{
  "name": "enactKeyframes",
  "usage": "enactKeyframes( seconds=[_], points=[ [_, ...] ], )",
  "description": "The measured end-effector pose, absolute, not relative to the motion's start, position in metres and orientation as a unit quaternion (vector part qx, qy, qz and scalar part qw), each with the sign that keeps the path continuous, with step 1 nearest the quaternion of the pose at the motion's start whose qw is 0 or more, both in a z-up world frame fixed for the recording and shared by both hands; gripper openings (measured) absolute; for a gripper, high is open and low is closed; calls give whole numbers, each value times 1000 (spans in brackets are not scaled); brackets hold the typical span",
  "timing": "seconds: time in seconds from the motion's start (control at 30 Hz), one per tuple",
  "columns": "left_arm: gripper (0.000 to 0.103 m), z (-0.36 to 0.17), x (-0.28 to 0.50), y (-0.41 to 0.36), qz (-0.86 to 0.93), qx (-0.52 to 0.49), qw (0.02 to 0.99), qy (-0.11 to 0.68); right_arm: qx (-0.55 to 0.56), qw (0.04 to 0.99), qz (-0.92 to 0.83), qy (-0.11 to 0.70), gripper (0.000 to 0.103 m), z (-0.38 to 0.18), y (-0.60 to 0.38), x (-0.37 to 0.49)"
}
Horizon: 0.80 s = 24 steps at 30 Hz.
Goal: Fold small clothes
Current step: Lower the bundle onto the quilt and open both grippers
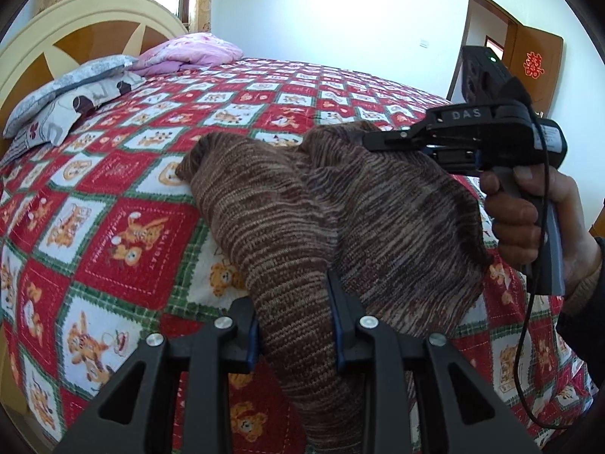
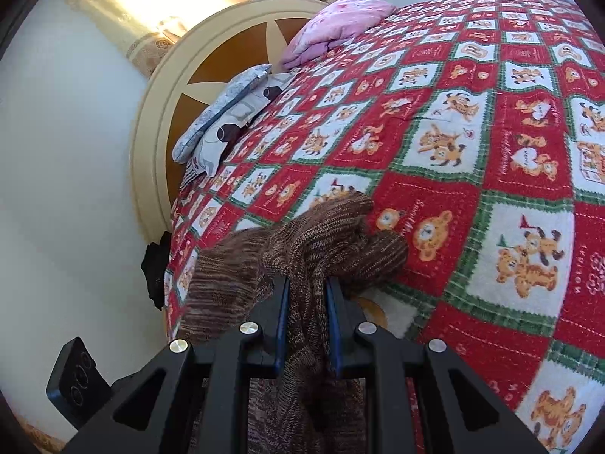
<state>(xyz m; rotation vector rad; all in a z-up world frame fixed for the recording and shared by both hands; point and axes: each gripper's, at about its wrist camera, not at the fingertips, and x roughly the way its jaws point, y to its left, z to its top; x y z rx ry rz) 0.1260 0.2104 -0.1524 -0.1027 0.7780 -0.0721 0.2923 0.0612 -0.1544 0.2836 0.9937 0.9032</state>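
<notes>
Between my left gripper's (image 1: 295, 317) blue-lined fingers (image 1: 337, 321) sits a thick fold of the brown knitted garment (image 1: 272, 204); they stand narrow and press on the wool from both sides. From there the garment goes forward and spreads over the near part of the bed, one rounded end lying on the quilt (image 1: 124, 196) and the other end lifted toward my right gripper (image 1: 368, 140). In the left wrist view I see this gripper from the side, with white letters "DAS" on its black body, a green light on the black box behind it, and a hand (image 1: 529, 212) around the grey handle with a black cable hanging down. Its fingers bite the upper edge of the knit. In the right wrist view the same fingers (image 2: 281, 314) are close together with a bunch of the brown knit (image 2: 332, 242) squeezed between them, and the rest hangs below.

Under the garment, the quilt is red, white and green squares with bears; on one red square I can read "HOLIDAY", the other small words are too blurred. At the head of the bed lie a grey patterned pillow (image 1: 72, 87) and a pink folded blanket (image 1: 189, 53), before a cream and brown headboard (image 1: 75, 26). On the brown door (image 1: 537, 64) there is a red paper sign that I cannot read.
</notes>
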Motion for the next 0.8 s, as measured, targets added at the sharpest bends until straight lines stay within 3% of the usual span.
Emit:
enactKeyframes(
  seconds=[0.27,0.37,0.47,0.63,0.67,0.8],
  points=[
    [43,-159,132,209,-26,-57,923,379,147,774,387,480,19,-183,44,294],
    [44,-156,127,208,-24,-46,925,377,151,776,392,471,23,-176,42,289],
    [45,-148,121,209,-23,-41,929,368,147,789,390,451,35,-162,33,280],
    [63,-127,121,221,9,-43,948,315,146,809,422,382,36,-124,21,245],
    [67,-124,126,225,13,-47,949,311,135,803,439,381,42,-119,27,238],
    [69,-134,154,234,56,-21,943,328,68,793,446,410,46,-129,54,217]
  ],
)
